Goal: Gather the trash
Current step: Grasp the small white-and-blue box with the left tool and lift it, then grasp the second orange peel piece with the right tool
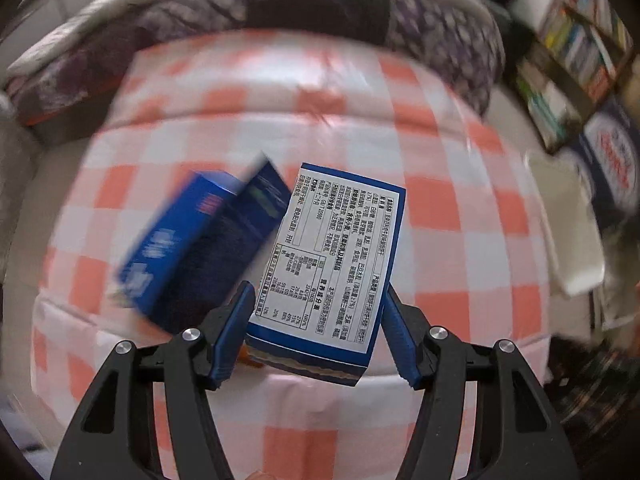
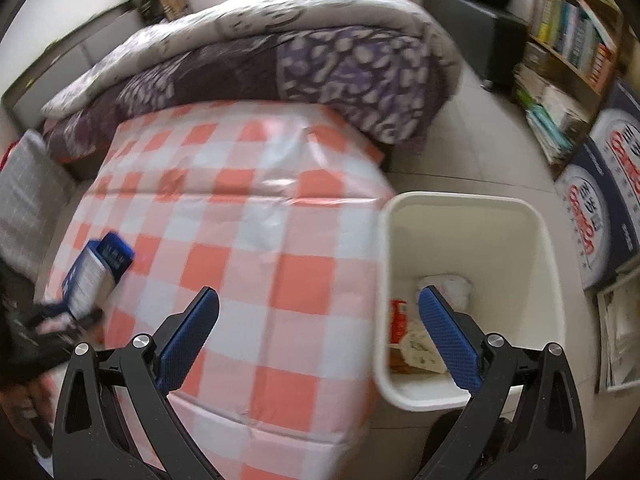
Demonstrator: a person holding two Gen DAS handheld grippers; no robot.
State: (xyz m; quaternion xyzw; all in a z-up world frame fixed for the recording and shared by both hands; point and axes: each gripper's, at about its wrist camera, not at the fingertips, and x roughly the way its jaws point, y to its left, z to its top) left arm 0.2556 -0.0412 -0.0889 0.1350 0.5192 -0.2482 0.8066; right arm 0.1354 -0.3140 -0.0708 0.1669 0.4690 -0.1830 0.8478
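A blue carton with a white printed label [image 1: 340,248] sits between the blue pads of my left gripper [image 1: 316,320], which is shut on its two sides and holds it above the orange-and-white checked tablecloth [image 1: 440,152]. A second blue carton [image 1: 188,252], blurred, lies on the cloth just left of it. In the right wrist view the held carton [image 2: 88,280] shows at the table's left edge. My right gripper [image 2: 318,320] is open and empty over the table's near right edge, beside a white bin [image 2: 464,200].
The bin stands on the floor right of the table and holds a red wrapper [image 2: 398,316] and crumpled paper [image 2: 448,284]. A purple patterned quilt [image 2: 320,60] is piled behind the table. Bookshelves [image 2: 572,40] and blue boxes [image 2: 600,208] line the right wall.
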